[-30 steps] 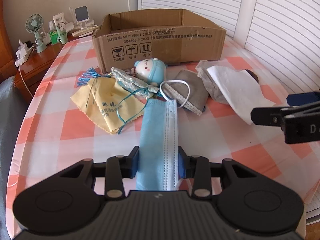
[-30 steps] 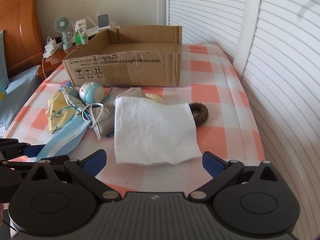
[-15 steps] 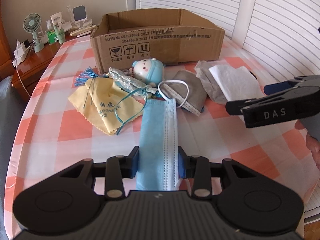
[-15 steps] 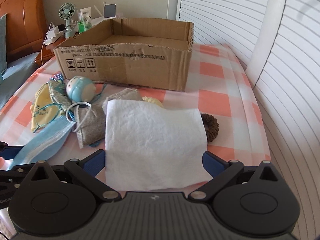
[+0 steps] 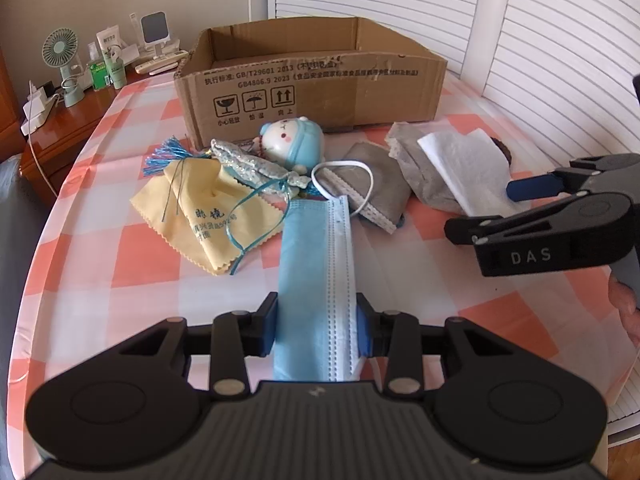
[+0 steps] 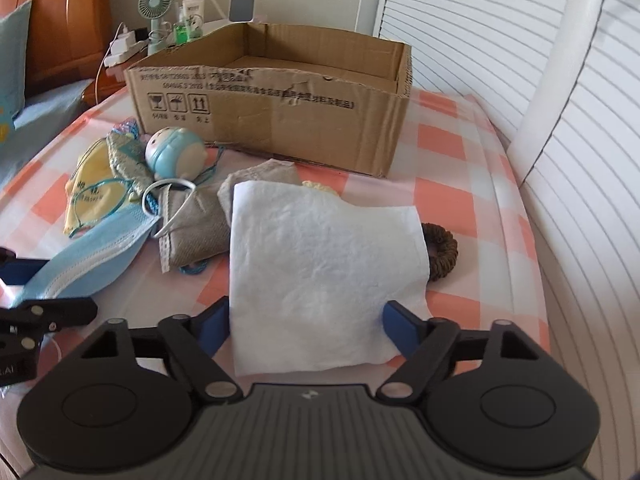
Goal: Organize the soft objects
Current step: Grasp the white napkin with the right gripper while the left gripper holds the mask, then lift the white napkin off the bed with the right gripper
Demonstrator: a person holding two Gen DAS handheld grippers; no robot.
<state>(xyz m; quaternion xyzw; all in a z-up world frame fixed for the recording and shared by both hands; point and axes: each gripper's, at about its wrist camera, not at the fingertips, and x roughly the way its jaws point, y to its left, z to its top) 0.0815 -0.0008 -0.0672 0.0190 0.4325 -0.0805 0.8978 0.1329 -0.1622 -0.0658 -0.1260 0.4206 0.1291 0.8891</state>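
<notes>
on the pink-and-white checked table cloth (image 5: pixel 132 280) we see a small heap of soft things lying just in front of an open cardboard box (image 5: pixel 320 92), whose inside looks bare in the right wrist view.

our left gripper (image 5: pixel 317 328) is pinched on the near end of a blue surgical mask (image 5: pixel 312 264). the mask is folded lengthwise into a long strip, pale blue with a white pleated edge and stitched dots along one side, and it runs from the pads away toward the heap, its far end touching a grey mask (image 5: pixel 368 184) with white lace-like trim and a white ear loop.

our right gripper (image 6: pixel 306 324) has just been closing, and a white paper tissue (image 6: pixel 320 264) lies between its blue pads. the tissue is square, crinkled and flat, and both pads sit right at its side edges; we cannot tell whether they press it yet. it partly covers a grey-beige cloth (image 6: pixel 264 172) and the edge of a brown knitted hair tie (image 6: pixel 442 256).

further left lie a yellow lens cloth (image 5: pixel 200 208) with zigzag edges and blue print, a silver sequined pouch (image 5: pixel 256 164) with teal cord and a blue tassel, and a round blue-and-white doll head (image 5: pixel 294 142) resting against the box wall.
</notes>
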